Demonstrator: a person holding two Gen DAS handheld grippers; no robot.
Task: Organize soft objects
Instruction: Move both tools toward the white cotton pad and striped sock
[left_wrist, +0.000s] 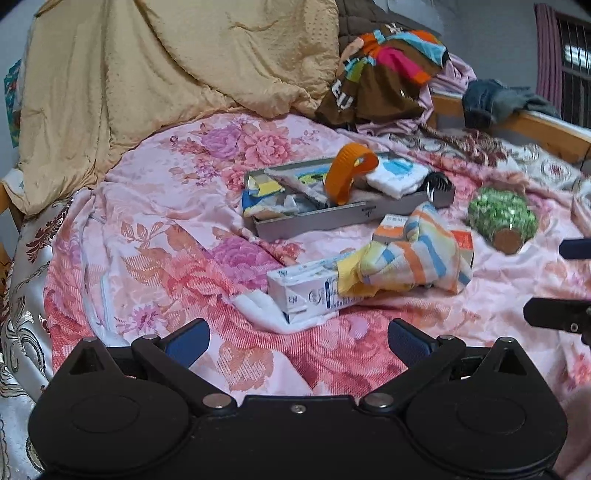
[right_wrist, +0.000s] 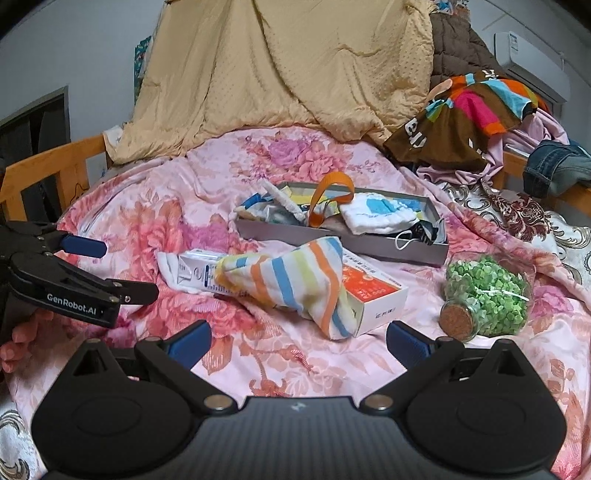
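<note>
A striped cloth (left_wrist: 417, 258) (right_wrist: 295, 280) lies on the pink floral bedspread, draped over an orange-and-white box (right_wrist: 373, 295) and touching a white-and-blue carton (left_wrist: 306, 291) (right_wrist: 199, 273). Behind it a grey tray (left_wrist: 314, 221) (right_wrist: 424, 251) holds a white cloth (left_wrist: 397, 177) (right_wrist: 376, 216), an orange strap (left_wrist: 347, 177) (right_wrist: 328, 195) and other soft items. My left gripper (left_wrist: 297, 341) is open and empty, just short of the carton. My right gripper (right_wrist: 297, 341) is open and empty, in front of the striped cloth.
A corked glass jar of green bits (left_wrist: 502, 218) (right_wrist: 484, 299) lies on its side to the right. A tan quilt (left_wrist: 166, 74) (right_wrist: 288, 74) and piled clothes (left_wrist: 388, 74) (right_wrist: 469, 114) fill the back. Wooden bed rails (left_wrist: 546, 129) (right_wrist: 48, 166) border the bed.
</note>
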